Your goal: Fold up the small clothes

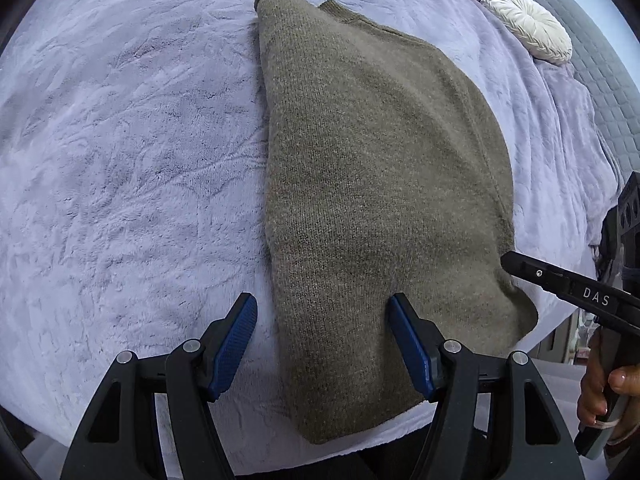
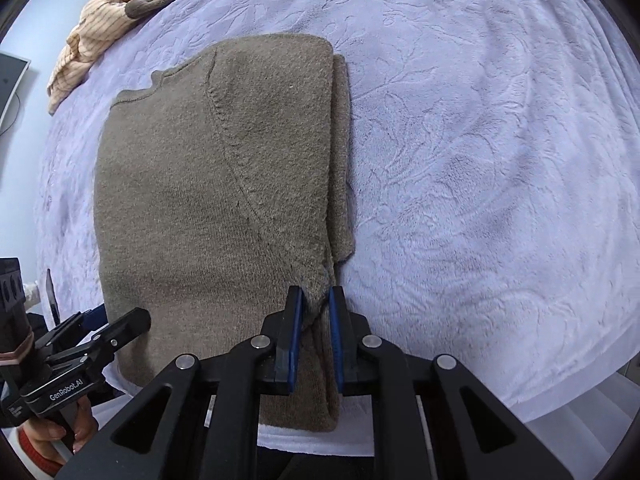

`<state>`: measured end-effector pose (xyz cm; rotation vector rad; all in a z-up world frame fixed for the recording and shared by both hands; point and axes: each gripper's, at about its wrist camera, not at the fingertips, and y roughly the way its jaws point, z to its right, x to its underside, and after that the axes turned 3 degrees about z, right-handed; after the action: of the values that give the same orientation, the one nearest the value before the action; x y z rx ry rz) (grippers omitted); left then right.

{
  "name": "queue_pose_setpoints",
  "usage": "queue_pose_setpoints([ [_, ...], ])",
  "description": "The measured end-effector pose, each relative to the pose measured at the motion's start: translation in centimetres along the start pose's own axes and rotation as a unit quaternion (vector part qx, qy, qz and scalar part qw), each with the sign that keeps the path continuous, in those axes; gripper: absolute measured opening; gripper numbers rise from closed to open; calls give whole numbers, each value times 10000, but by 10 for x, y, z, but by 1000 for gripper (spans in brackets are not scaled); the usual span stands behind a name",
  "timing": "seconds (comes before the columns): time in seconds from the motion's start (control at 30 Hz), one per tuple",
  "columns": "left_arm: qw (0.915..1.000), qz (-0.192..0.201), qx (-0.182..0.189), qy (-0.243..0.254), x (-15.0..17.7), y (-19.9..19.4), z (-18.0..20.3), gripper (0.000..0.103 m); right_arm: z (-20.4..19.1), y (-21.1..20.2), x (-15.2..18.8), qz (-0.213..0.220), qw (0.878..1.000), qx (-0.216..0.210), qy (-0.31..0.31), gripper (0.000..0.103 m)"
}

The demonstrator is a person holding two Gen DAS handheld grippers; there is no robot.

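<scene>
A lavender embossed plush blanket [image 2: 480, 160] covers the bed, with a folded olive-brown knit sweater [image 2: 208, 208] lying flat near its front edge. The left gripper [image 1: 322, 312] stands spread over the sweater's left edge; the right gripper [image 2: 315, 300] pinches its right corner.

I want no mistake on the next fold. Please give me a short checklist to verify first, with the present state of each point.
1. Right tool pinches the sweater edge: ok.
2. Left tool has a grip: not ok, open, straddling the left edge.
3. Sweater flat on the blanket: ok.
4. Layers aligned on the right edge: not ok, the lower layer sticks out.
5. Striped garment clear of the fold: ok.
</scene>
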<state>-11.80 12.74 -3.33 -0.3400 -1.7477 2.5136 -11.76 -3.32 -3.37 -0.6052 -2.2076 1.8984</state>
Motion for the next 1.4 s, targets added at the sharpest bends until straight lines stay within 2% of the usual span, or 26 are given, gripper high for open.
queue_pose_setpoints([
  [0.27,10000,-66,20,-55,3,-3,-4,69,2,-7,19,-146,9992,366,114,15],
  [0.43,9998,-59,-151,-83,6,-10,-3,69,11,-12,25,-291,9989,241,288,16],
  [0.63,9989,-100,-415,-205,8,-12,1,69,17,-23,25,-544,9980,307,14,16],
  [0.77,9980,-106,-499,-380,11,-15,5,69,32,-40,18,-366,9989,-129,249,16],
  [0.97,9974,88,-586,-422,6,-38,18,69,34,-58,-3,-261,9987,-371,217,17],
  [1.07,9967,264,-670,-384,-2,-55,25,69,24,-71,-3,-215,9988,-434,-10,24],
  [1.13,9966,358,-666,-331,-10,-64,29,70,13,-77,-2,-152,9989,-424,-108,43],
  [1.17,9965,384,-675,-310,-13,-68,32,83,10,-80,-4,-125,9989,-426,-148,46],
  [1.23,9957,500,-718,-307,-20,-75,39,98,0,-85,-8,-64,9987,-428,-267,47],
  [1.37,9949,578,-791,-228,-31,-83,48,98,-14,-88,-13,-28,9985,-309,-443,47],
  [1.4,9948,558,-819,-224,-34,-82,49,99,-16,-89,-13,-14,9985,-278,-461,52],
])
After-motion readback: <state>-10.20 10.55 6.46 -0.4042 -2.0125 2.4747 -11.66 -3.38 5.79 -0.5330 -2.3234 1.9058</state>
